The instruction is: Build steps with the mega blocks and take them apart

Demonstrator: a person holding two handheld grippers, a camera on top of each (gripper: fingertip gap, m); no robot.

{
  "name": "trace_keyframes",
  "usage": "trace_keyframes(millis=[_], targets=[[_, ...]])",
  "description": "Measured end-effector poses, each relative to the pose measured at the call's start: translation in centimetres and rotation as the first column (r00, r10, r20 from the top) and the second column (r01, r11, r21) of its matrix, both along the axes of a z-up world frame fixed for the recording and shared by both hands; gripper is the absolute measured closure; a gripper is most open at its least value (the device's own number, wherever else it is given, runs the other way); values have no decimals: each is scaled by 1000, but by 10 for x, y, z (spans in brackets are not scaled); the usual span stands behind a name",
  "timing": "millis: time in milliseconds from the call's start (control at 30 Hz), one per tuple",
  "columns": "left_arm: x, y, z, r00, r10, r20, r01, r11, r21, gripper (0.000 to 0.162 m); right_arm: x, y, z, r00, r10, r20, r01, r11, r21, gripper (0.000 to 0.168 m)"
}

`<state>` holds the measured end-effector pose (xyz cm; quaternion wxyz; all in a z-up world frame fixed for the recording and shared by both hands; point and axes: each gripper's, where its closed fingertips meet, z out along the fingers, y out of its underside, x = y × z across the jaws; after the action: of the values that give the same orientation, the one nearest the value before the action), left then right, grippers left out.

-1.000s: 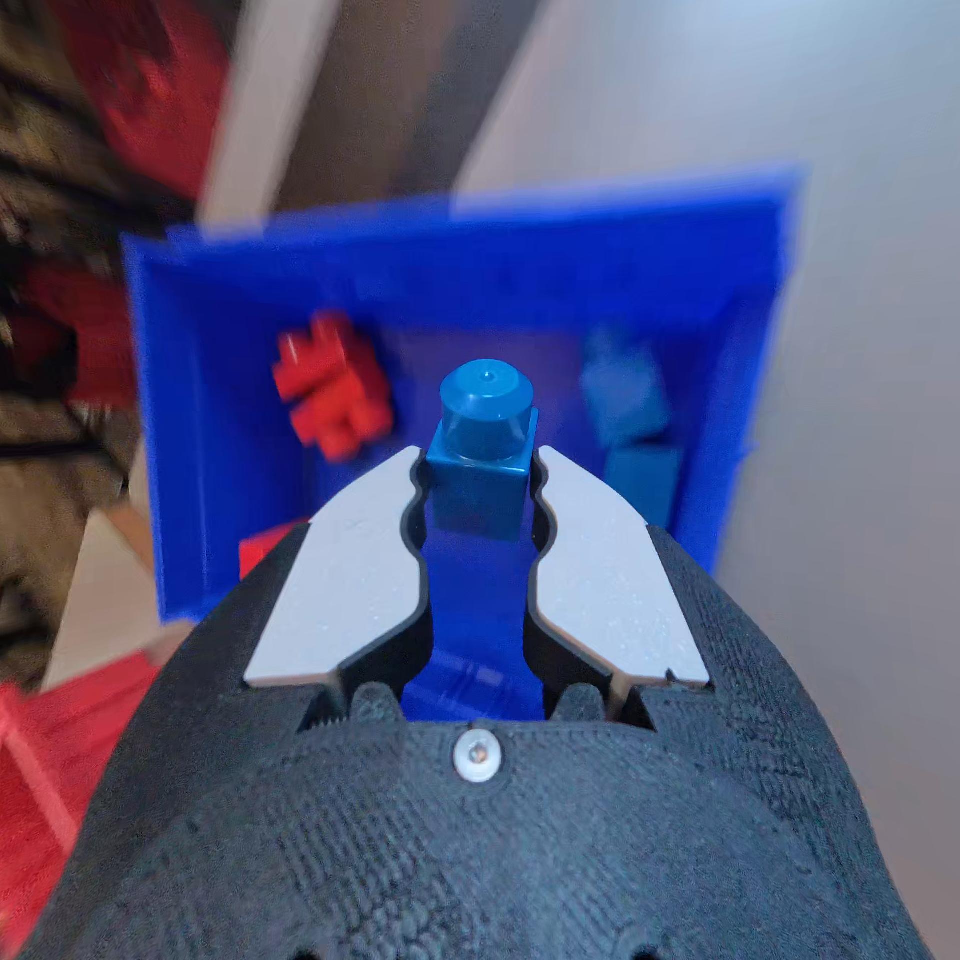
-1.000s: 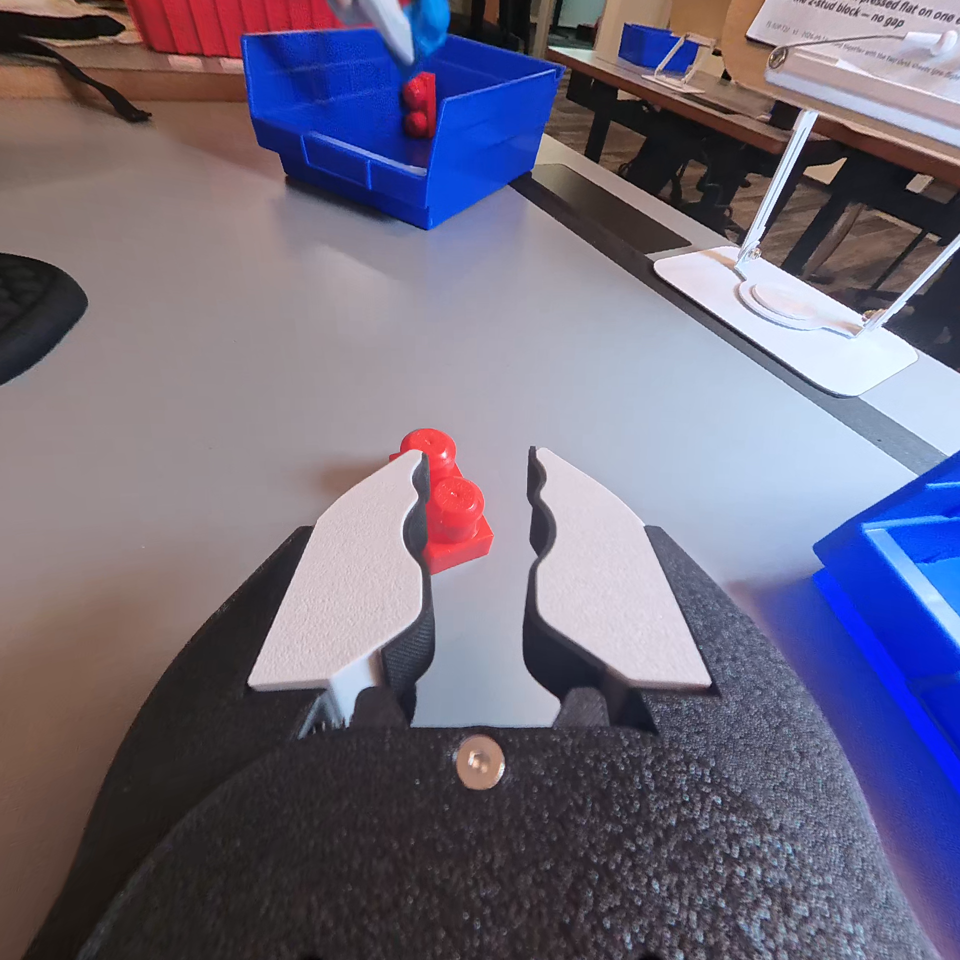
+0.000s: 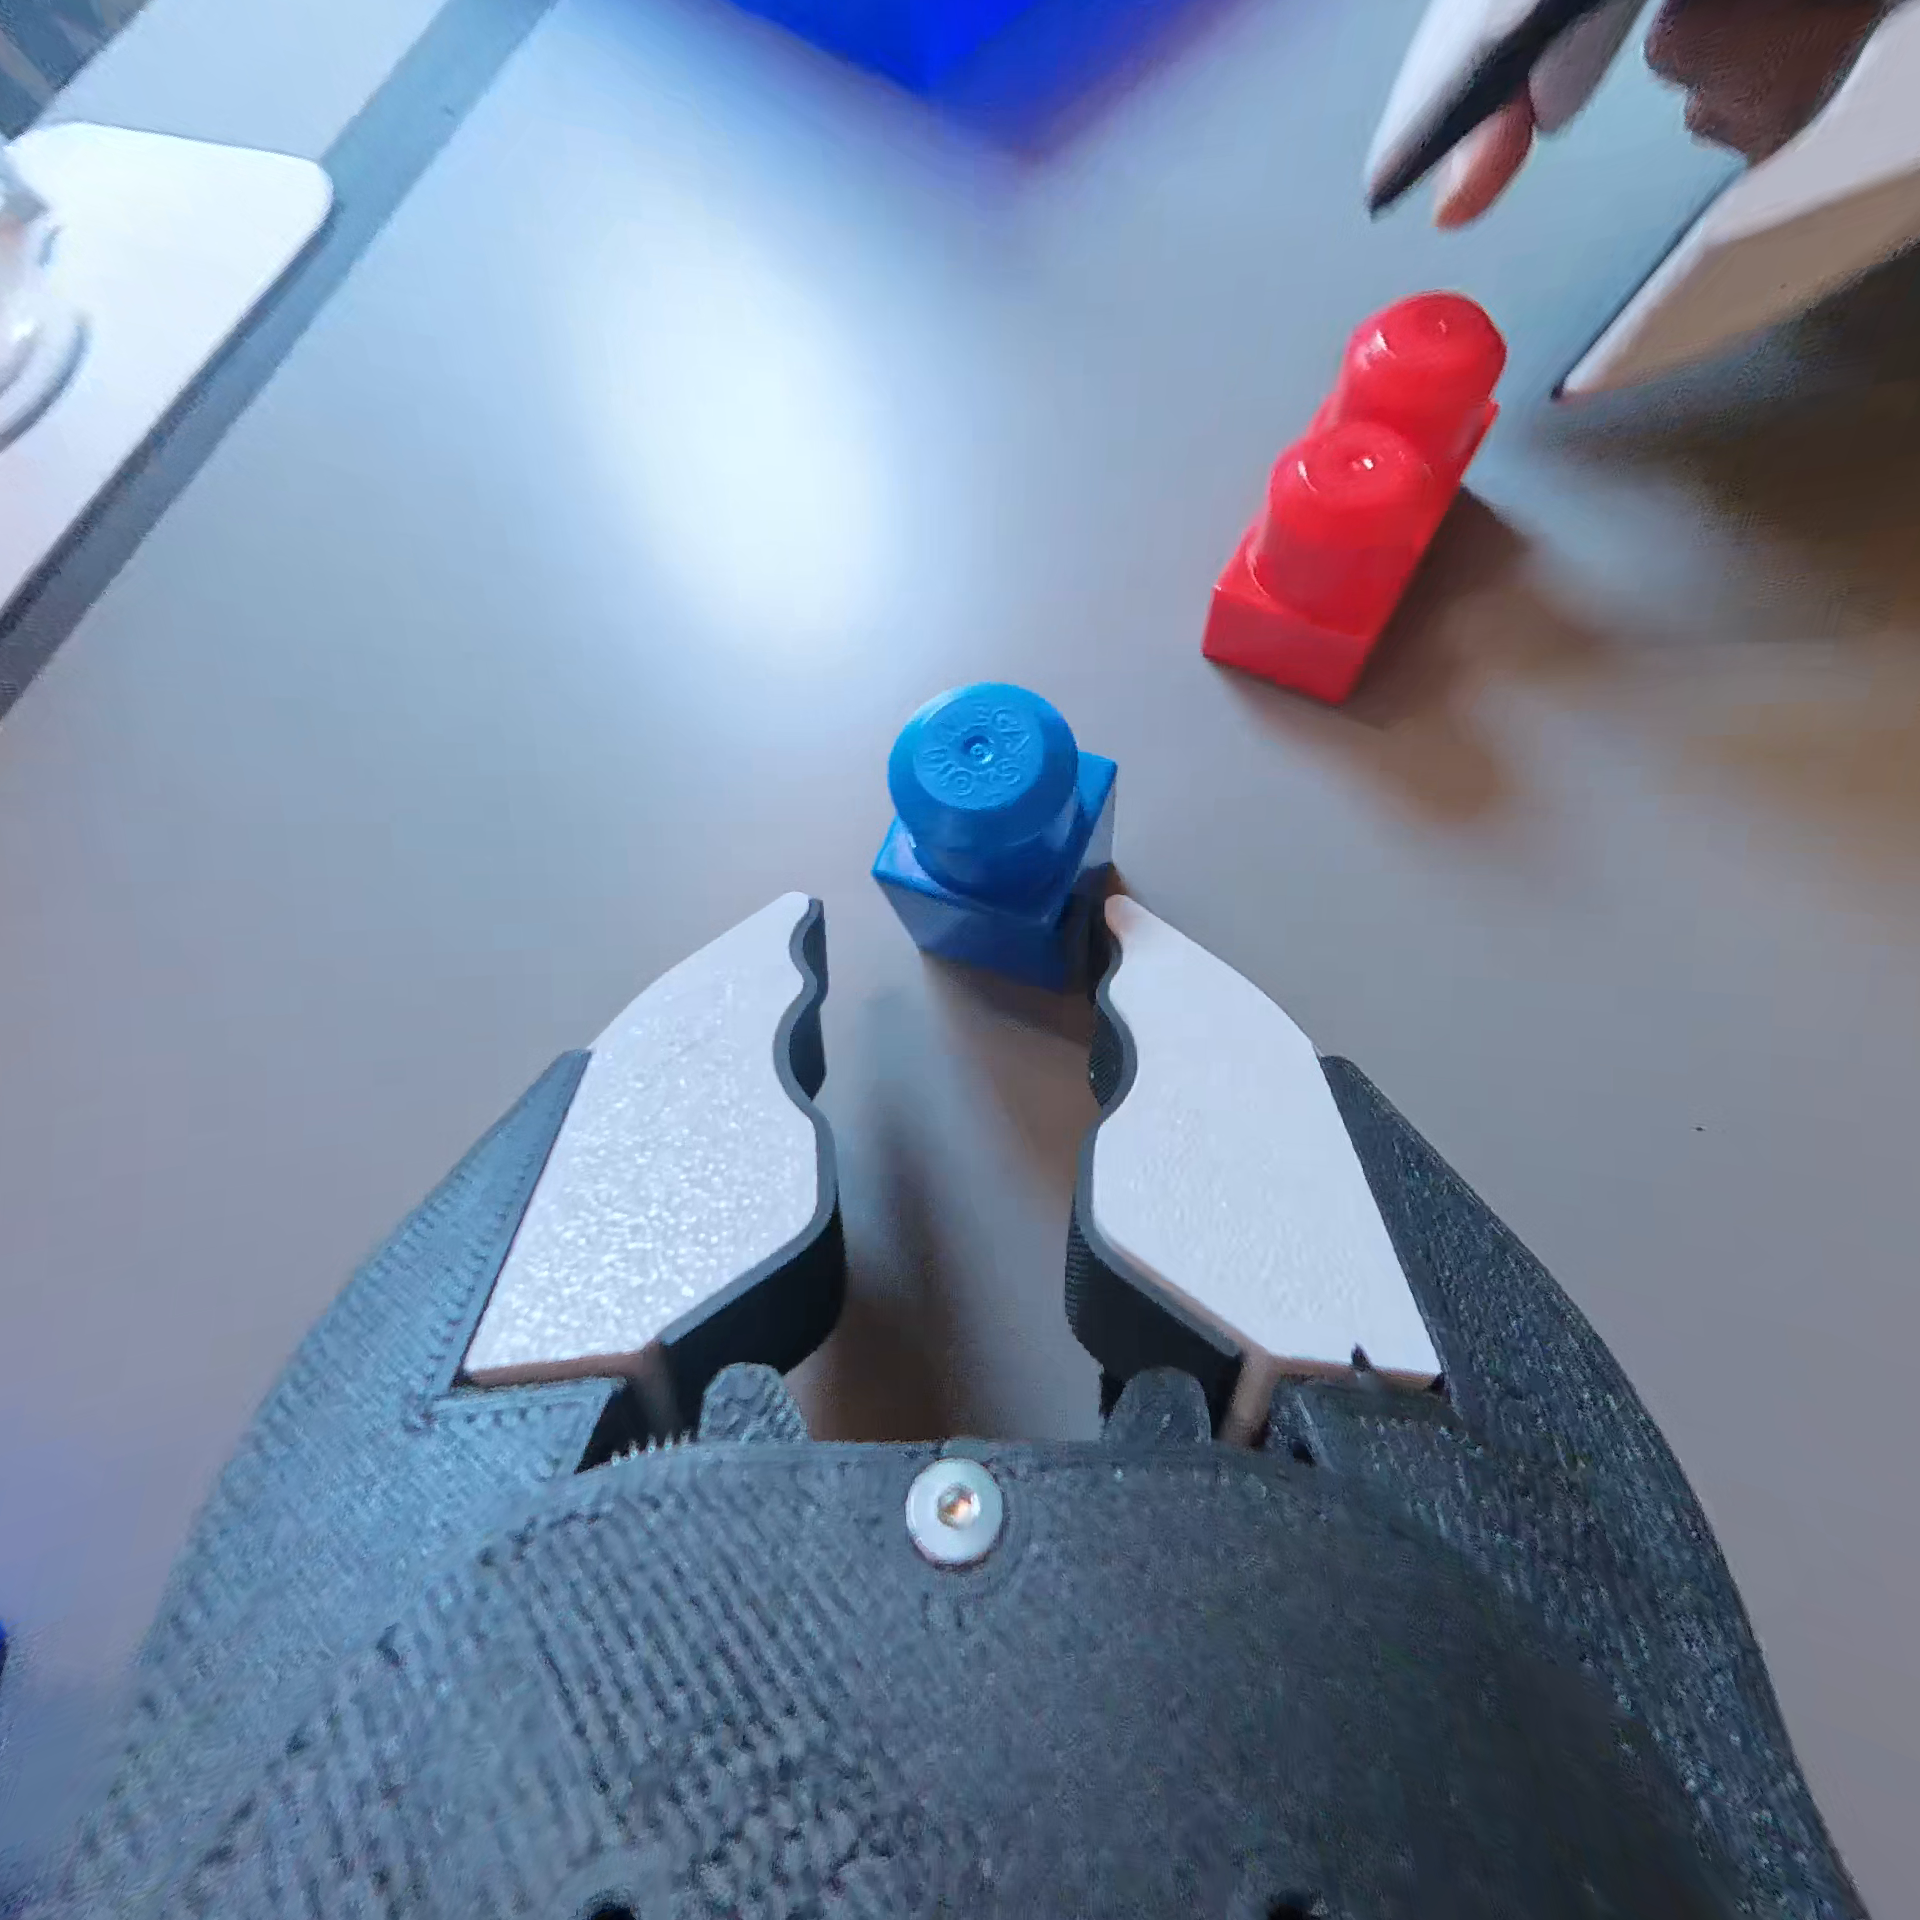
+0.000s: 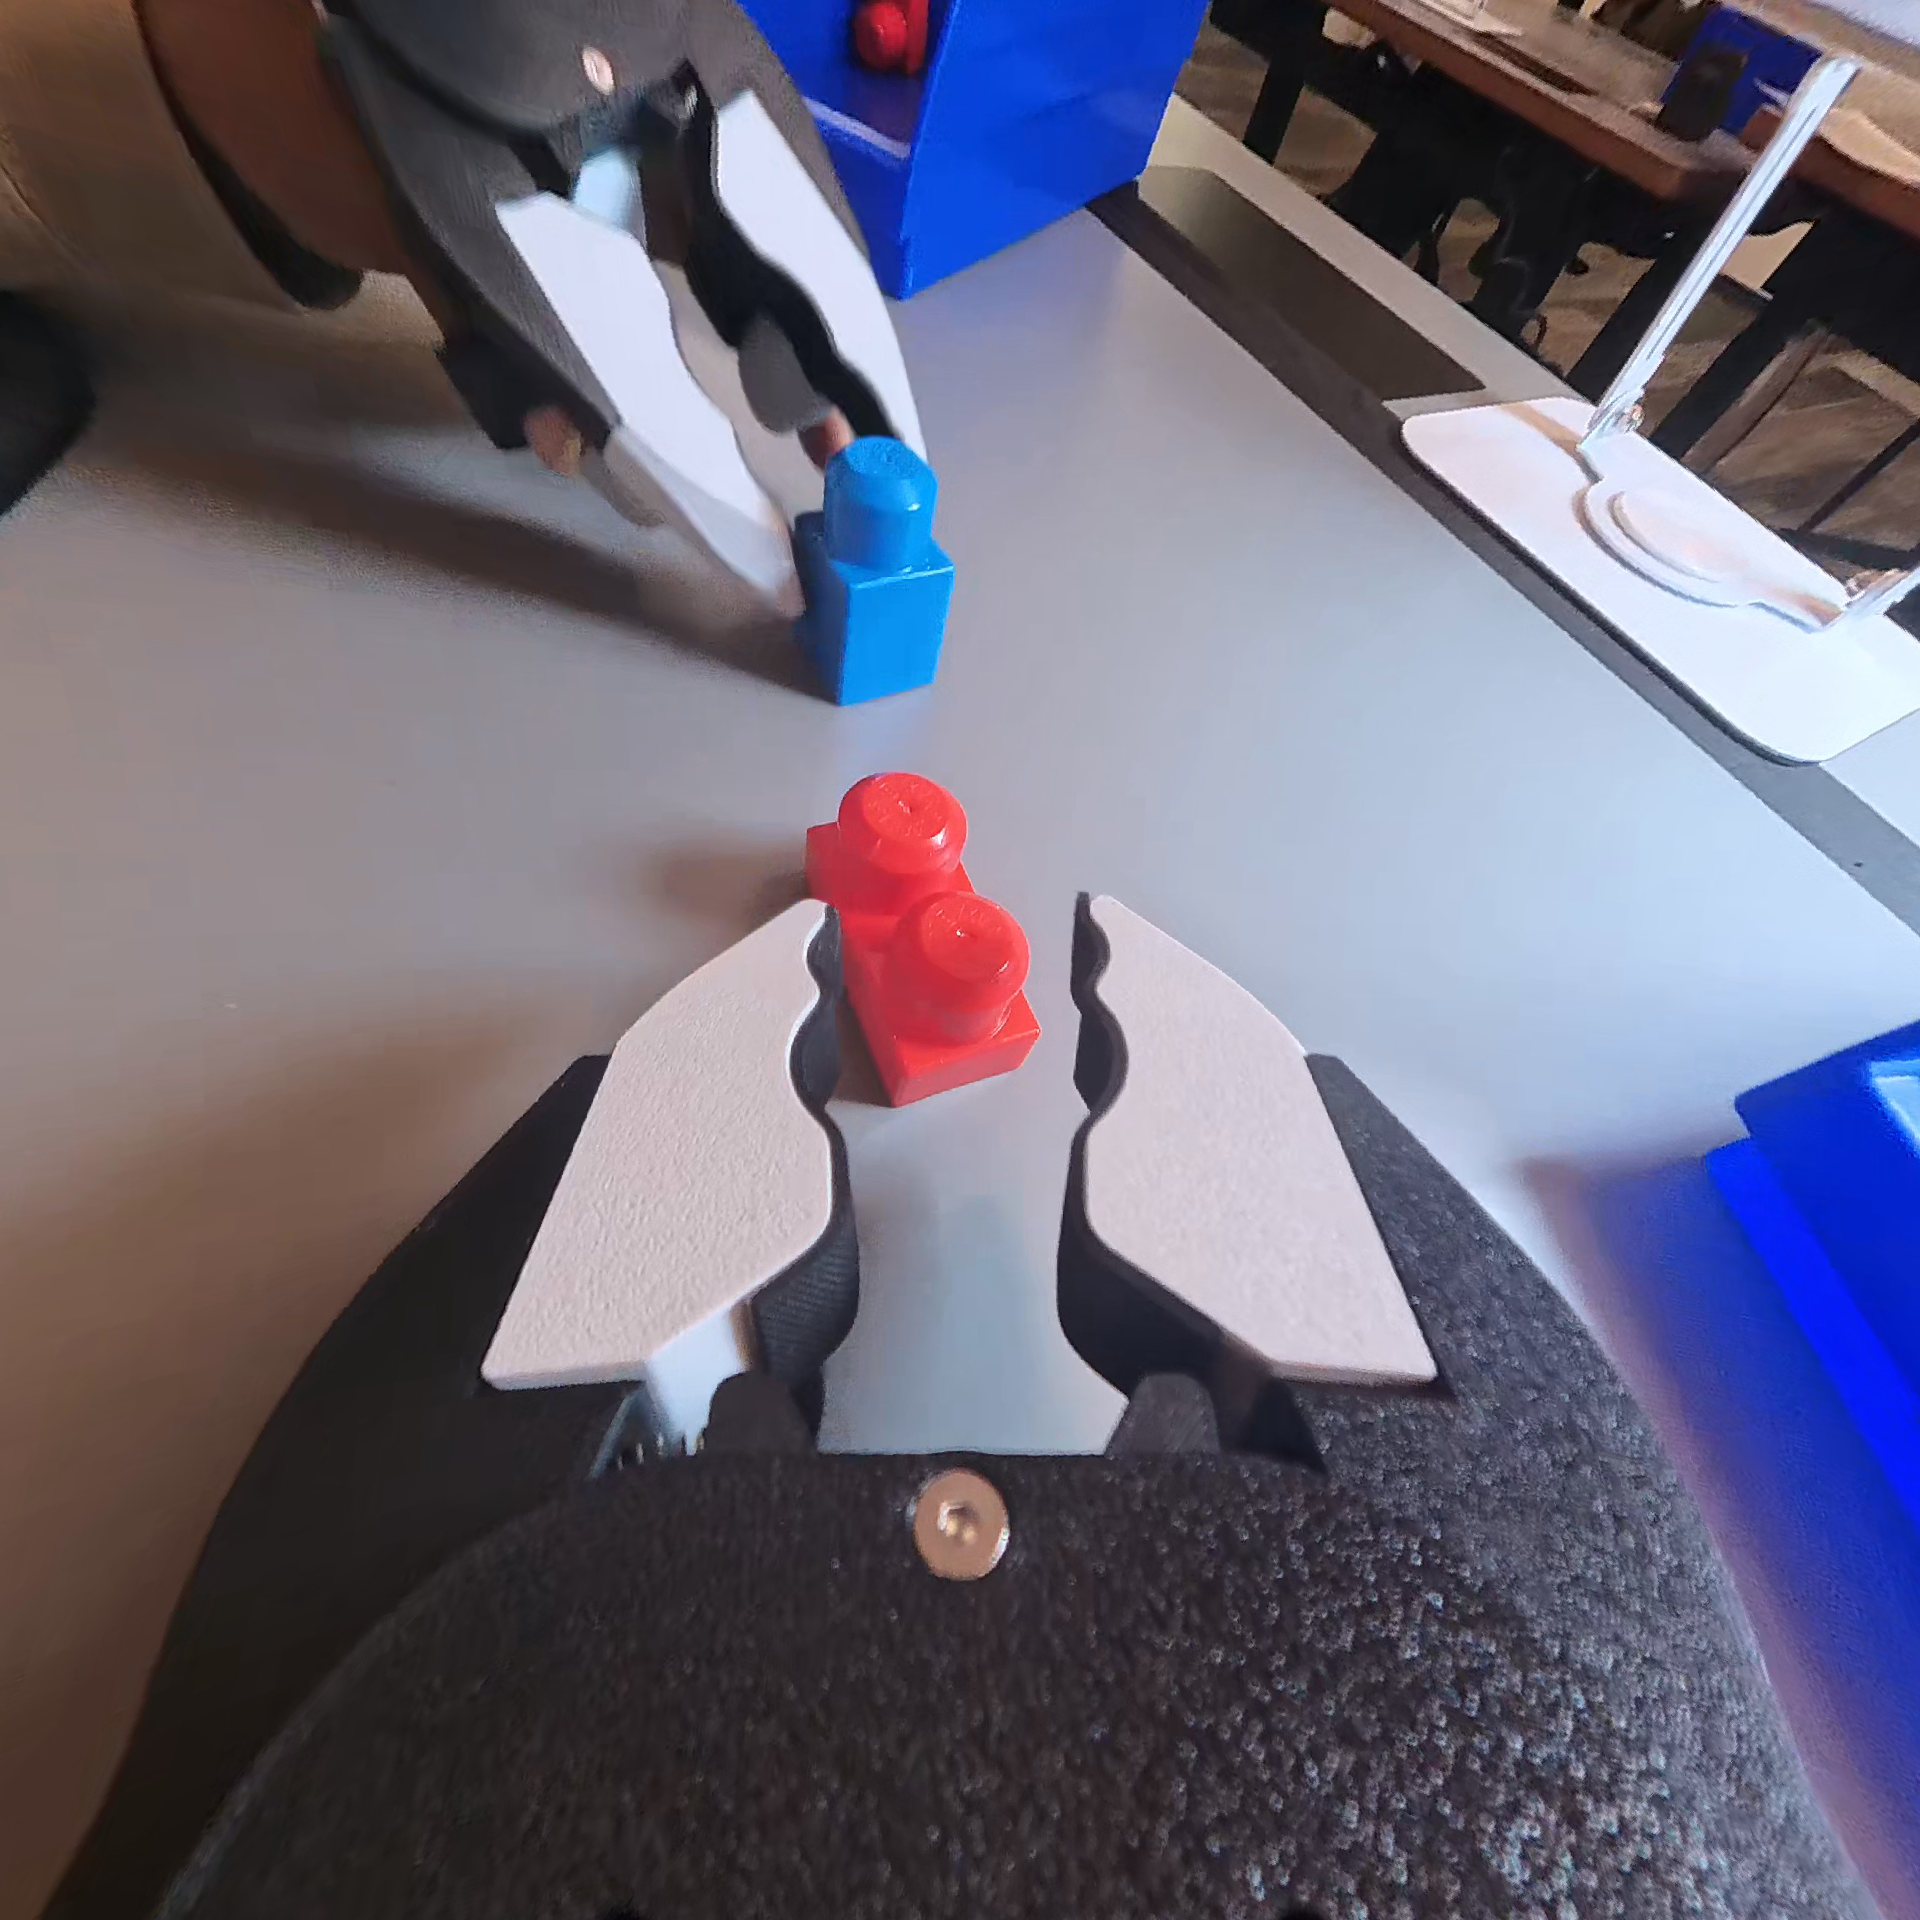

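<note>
Just ahead of the left gripper (image 3: pixel 961 920), the blue block (image 3: pixel 995 836) now stands on the table (image 3: pixel 520 623). A second ago it was clamped over the blue bin (image 4: pixel 997 125); now the jaws are parted, one tip touching its side. Between the right gripper's (image 4: pixel 951 920) open jaws sits the red block (image 4: pixel 930 951), ungripped. Both pieces seem staged for stacking.
</note>
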<state>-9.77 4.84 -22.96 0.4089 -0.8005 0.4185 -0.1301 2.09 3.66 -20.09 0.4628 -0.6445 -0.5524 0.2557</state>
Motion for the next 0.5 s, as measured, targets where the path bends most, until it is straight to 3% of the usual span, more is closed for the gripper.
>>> trace_keyframes(millis=[133, 367, 433, 500], targets=[[-12, 2, 16, 997, 35, 67, -37, 999, 38, 113, -1, 2, -7, 1000, -10, 28, 10, 1000, -3, 125], [-11, -9, 25, 999, 5, 53, -9, 997, 82, 117, -8, 7, -29, 988, -15, 152, 16, 1000, -11, 116], [-1, -17, 31, 996, -40, 84, 34, 996, 77, 117, -11, 6, -35, 977, -2, 215, 2, 1000, 3, 130], [10, -28, 32, 989, -103, 106, 96, 993, 71, 117, -14, 5, -25, 979, -6, 206, -5, 999, 53, 132]])
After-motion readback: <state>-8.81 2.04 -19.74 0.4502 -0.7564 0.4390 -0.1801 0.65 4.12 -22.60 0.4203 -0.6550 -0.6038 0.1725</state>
